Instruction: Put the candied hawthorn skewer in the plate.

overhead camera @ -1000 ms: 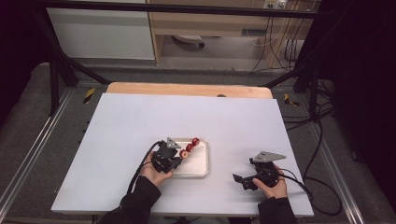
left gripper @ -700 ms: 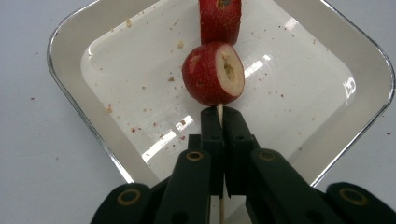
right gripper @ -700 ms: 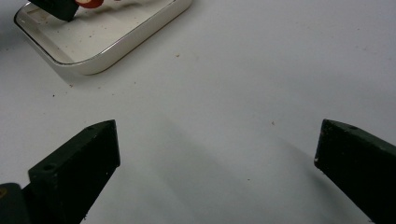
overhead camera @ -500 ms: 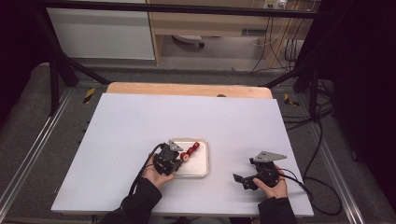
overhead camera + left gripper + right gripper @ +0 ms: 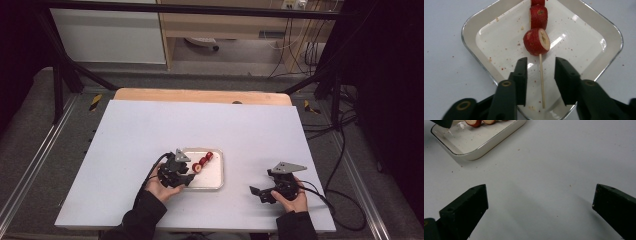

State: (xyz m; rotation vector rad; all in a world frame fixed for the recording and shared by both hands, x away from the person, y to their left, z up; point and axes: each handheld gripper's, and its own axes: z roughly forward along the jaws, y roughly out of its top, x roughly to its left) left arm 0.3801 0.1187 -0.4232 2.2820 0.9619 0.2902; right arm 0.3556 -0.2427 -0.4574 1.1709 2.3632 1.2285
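A wooden skewer (image 5: 541, 82) threaded with red fruit pieces (image 5: 536, 41) lies in a white square tray (image 5: 599, 30). My left gripper (image 5: 541, 66) hovers over the tray's near corner. Its jaws have just been opening and now stand apart on either side of the bare stick without touching it. In the high view the left gripper (image 5: 189, 176) is at the tray's (image 5: 215, 185) left edge, and the fruit pieces (image 5: 202, 161) run diagonally across the tray. My right gripper (image 5: 540, 195) rests wide open over bare table, with nothing between its jaws, to the right of the tray (image 5: 486, 143).
The tray sits near the front middle of a white tabletop (image 5: 200, 125). A wooden strip (image 5: 200, 95) runs along the table's far edge. Small red crumbs dot the tray and the table around it. Cables trail from the right gripper (image 5: 260, 191) off the table's right side.
The left gripper brought the skewer down into the tray, then opened its jaws and let go of the stick. The right gripper stayed where it was.
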